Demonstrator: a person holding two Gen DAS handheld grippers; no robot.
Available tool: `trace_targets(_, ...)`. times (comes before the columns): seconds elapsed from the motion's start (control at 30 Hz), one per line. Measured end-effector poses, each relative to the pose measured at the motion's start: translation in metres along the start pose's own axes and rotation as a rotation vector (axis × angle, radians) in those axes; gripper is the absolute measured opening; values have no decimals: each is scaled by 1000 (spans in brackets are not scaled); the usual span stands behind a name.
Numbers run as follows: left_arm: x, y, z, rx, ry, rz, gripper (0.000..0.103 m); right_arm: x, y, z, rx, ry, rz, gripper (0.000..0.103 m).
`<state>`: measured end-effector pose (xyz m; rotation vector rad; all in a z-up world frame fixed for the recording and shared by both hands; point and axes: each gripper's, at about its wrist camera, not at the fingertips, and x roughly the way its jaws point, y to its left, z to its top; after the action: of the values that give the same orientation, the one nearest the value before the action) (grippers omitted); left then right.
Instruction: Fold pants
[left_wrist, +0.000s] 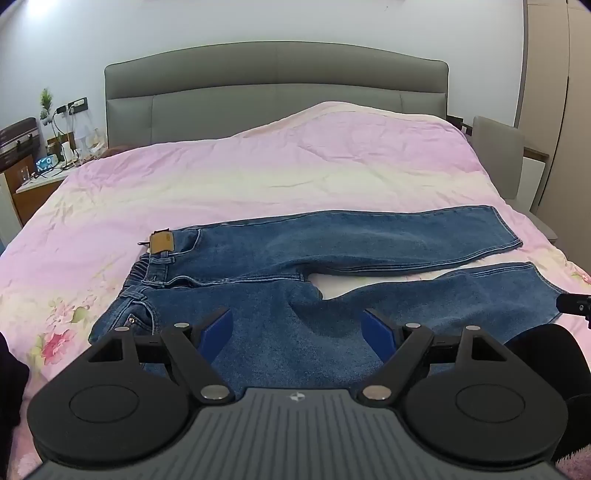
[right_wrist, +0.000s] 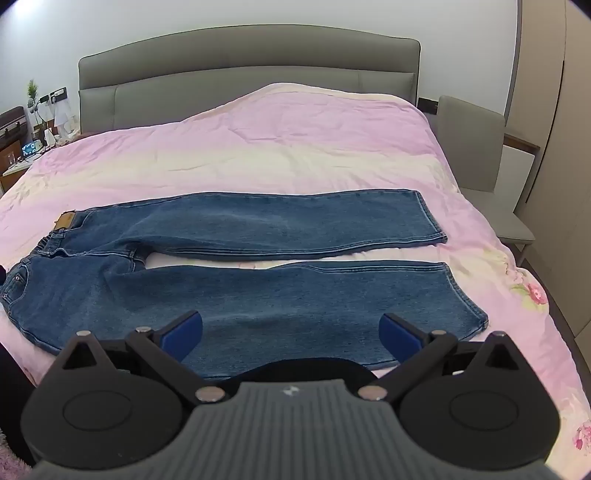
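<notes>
Blue-padded fingers (left_wrist: 218, 328) of left gripper (left_wrist: 297, 330) spread wide, grasping nothing; right gripper (right_wrist: 291, 332) likewise released. Both hover above near leg of blue denim pants (right_wrist: 258, 291): left nearer waistband, right nearer hem. Pants lie flat on pink floral quilt (right_wrist: 295, 147), legs apart, likely spread ready for first leg-over-leg fold.

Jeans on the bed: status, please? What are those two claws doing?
Left tool open, holding nothing. Right tool open, holding nothing. Jeans spread flat on the pink quilt, legs apart, unfolded. Nothing lying on them.
</notes>
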<state>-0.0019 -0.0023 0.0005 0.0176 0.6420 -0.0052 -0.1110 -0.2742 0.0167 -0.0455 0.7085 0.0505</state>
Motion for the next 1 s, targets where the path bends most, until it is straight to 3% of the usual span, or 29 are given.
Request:
trace_targets(0.23,-13,-15,-7,29,-34,23,93,-2,10,0,-1,-5,1,98)
trace_targets(0.3,-4,4,-2,-9,22,6,93,-1,14,1,-2,-7,-1,98)
trace_targets(1.0,-4,7,-2,-11,33,6,93,-5,13,2,-17,-12,42,98)
